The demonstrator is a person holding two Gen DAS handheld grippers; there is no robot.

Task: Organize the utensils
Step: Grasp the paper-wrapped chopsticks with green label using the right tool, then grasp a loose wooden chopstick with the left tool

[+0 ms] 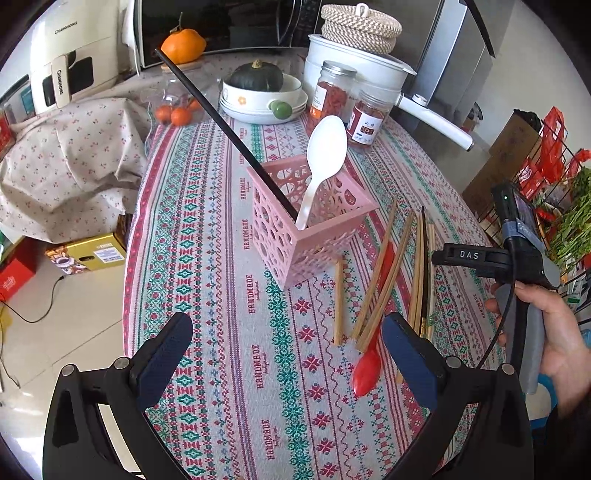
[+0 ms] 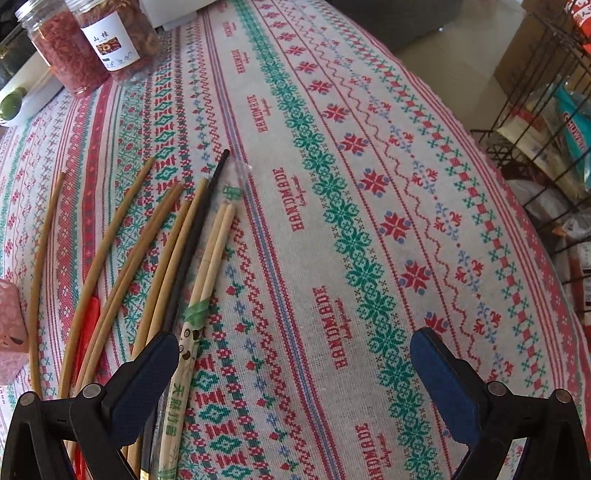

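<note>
Bright even daylight, soft faint shadows, heavy fisheye bending at edges, dark vignetted corners, sharp centre

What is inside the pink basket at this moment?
The pink basket holds a white spoon and one black chopstick, both leaning out over the rim. Its bottom is hidden by the walls, so smaller items there cannot be seen.

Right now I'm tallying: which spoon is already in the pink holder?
The white spoon, standing in the pink holder; the red spoon lies under chopsticks.

A home kitchen: microwave [image 1: 221, 26], fridge [image 1: 454, 62], white pot [image 1: 354, 70] and food jars [image 1: 334, 92] crowd the table.
</note>
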